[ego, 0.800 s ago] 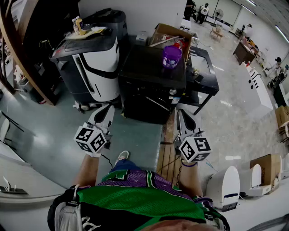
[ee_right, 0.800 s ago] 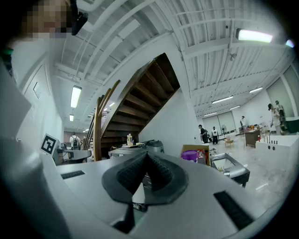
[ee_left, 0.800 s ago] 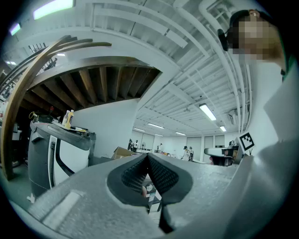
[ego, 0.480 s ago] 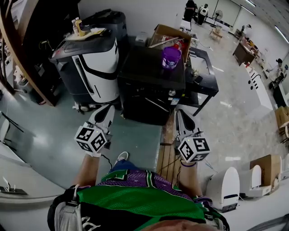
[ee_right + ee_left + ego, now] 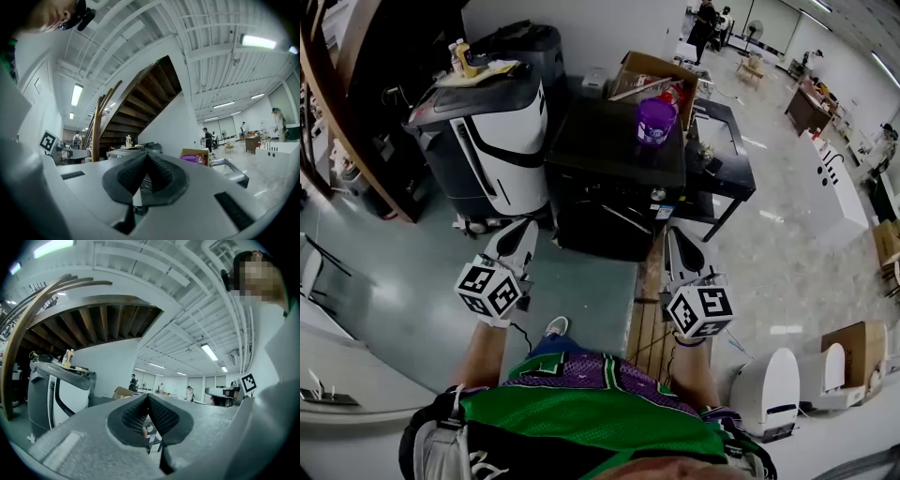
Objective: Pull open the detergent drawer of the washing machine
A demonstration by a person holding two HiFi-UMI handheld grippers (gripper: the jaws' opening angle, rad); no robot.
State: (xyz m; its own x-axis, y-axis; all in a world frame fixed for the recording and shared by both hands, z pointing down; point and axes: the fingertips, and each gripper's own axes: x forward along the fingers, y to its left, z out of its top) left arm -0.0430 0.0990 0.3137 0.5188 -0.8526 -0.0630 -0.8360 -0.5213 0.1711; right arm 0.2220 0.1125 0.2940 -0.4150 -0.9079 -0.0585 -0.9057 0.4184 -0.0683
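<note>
Glossy floor (image 5: pixel 581 300) | black boxy washing machine (image 5: pixel 614 178) | left gripper (image 5: pixel 523 230), right gripper (image 5: pixel 675 236) closed

Head view: high, steeply down over the person's torso onto left gripper (image 5: pixel 523 231), right gripper (image 5: pixel 675 238) and black washing machine (image 5: pixel 614 164).
Gripper views: low, level, forward, close behind own jaws.
Shared by all: white-and-black machine (image 5: pixel 492 141), cardboard box (image 5: pixel 654 70).

Washing machine (image 5: pixel 614 155) front steeply foreshortened, detergent drawer indiscernible; distant person (image 5: pixel 706 17) too small.
</note>
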